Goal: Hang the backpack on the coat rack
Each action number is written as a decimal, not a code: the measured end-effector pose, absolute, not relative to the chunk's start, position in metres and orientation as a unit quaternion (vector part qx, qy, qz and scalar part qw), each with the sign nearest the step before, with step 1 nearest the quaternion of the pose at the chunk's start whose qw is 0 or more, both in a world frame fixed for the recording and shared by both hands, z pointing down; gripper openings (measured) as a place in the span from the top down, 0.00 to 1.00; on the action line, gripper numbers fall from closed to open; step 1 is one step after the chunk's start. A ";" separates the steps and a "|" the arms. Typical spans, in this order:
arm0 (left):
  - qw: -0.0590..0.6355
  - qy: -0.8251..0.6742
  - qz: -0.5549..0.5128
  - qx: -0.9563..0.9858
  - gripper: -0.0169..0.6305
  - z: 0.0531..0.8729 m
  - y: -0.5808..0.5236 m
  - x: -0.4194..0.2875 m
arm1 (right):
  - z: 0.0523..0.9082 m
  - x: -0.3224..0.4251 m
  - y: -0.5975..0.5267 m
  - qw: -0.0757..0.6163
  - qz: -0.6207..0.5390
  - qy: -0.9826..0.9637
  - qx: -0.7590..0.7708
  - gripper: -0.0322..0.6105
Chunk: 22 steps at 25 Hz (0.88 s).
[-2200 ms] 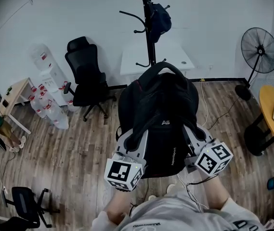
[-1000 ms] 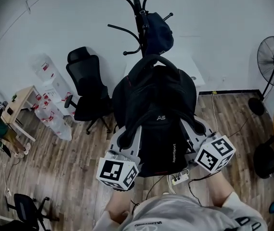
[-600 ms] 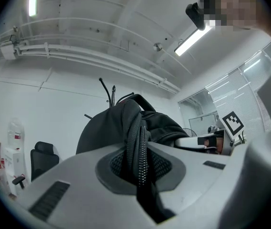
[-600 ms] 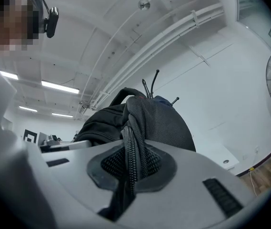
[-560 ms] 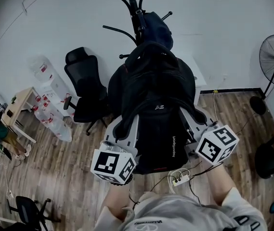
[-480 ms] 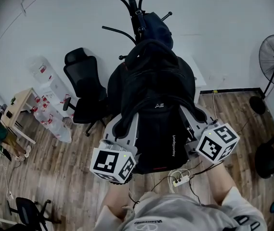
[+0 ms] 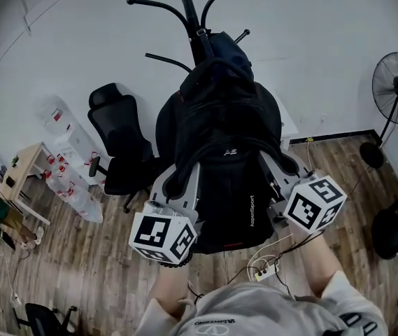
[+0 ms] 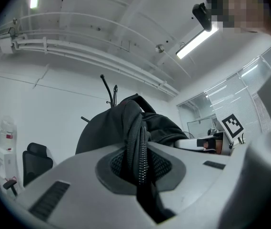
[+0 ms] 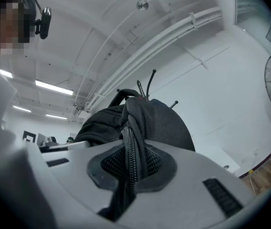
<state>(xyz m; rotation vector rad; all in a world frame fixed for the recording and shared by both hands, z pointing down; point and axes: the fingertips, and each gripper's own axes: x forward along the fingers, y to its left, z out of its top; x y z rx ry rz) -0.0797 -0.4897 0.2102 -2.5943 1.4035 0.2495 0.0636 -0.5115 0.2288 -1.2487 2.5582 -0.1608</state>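
A: What sits at the far left?

B: A cluster of water bottles (image 7: 69, 184) on the wood floor (image 7: 108, 271), against the white wall. Just right of them stands a black office chair (image 7: 118, 135).

A: And the left gripper (image 7: 175, 187)?

B: It is raised in front of the person, with its marker cube nearest the camera. In the left gripper view its 2 fingers (image 8: 78, 175) are pinching a zippered edge of the backpack (image 7: 226, 138), and the fabric fills the narrow gap between them.

A: Where is the backpack itself?

B: It is held up in the air between the 2 grippers, well off the floor, with its straps side facing the person. Its top handle is right up against the pole of the coat rack (image 7: 190, 12), in front of a dark bag (image 7: 230, 47) that hangs there. I cannot tell if the handle is over a hook.

A: The right gripper (image 7: 274, 170)?

B: It mirrors the left. In the right gripper view its fingers (image 9: 197, 175) are clamped on the backpack's other zippered edge.

A: Anything further right?

B: A white power strip (image 7: 265, 273) lies on the floor below the backpack, and a standing fan (image 7: 396, 89) is by the wall at the far right.
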 end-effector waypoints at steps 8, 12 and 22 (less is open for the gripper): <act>0.073 0.474 0.085 -0.873 0.92 0.203 -0.525 -0.085 | 0.222 0.060 -0.543 0.143 -0.058 0.883 -0.444 0.90; 0.056 0.478 0.081 -0.873 0.92 0.209 -0.546 -0.087 | 0.227 0.058 -0.563 0.135 -0.067 0.880 -0.449 0.90; 0.023 0.487 0.071 -0.870 0.92 0.239 -0.586 -0.094 | 0.256 0.053 -0.598 0.121 -0.092 0.873 -0.463 0.90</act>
